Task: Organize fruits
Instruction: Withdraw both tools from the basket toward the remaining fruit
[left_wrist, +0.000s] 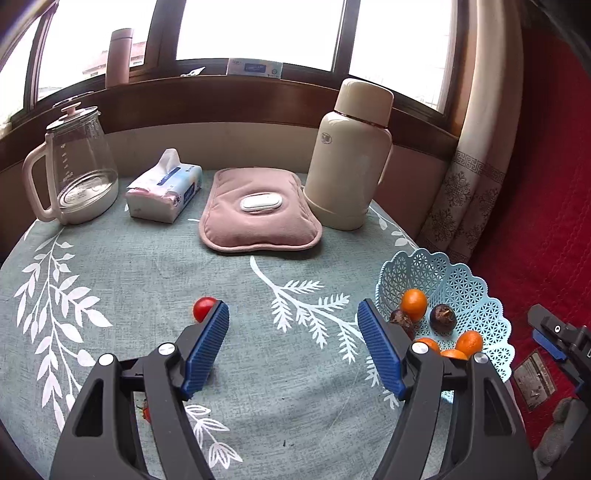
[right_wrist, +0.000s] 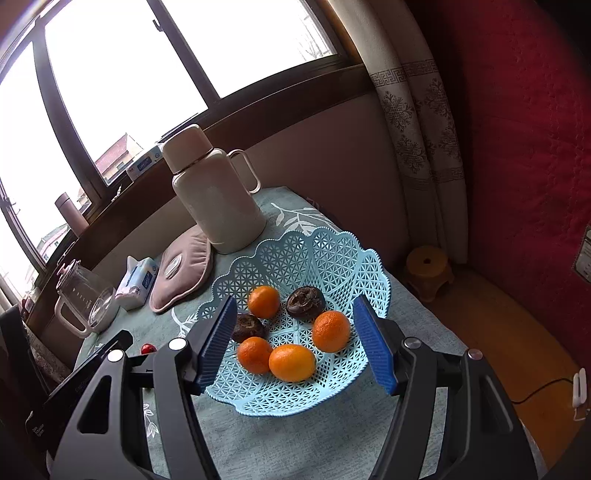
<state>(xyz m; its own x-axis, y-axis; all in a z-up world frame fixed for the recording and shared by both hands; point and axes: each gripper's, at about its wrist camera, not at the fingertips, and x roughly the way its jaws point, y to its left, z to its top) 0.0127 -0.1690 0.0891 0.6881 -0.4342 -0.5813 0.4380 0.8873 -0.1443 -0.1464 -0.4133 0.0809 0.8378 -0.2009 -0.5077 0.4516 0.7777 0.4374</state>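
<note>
1. Left wrist view: the left tool hangs over the counter with its blue pads spread apart and nothing between them.
2. A small red fruit lies on the green leaf-patterned cloth, just beyond the tip of that tool's left pad; whether the two touch is hard to tell.
3. Another reddish thing peeks out beneath the left tool's arm, too hidden to name.
4. Right wrist view: the right tool hovers above the light blue basket, its pads wide and gripping nothing.
5. Inside the basket lie four oranges and two dark brown fruits, all resting on the lattice bottom.
6. Behind the basket stand a cream thermos, a pink heat pad, a tissue pack and a glass kettle.
7. The basket sits near the counter's right edge, well apart from the red fruit.
</note>
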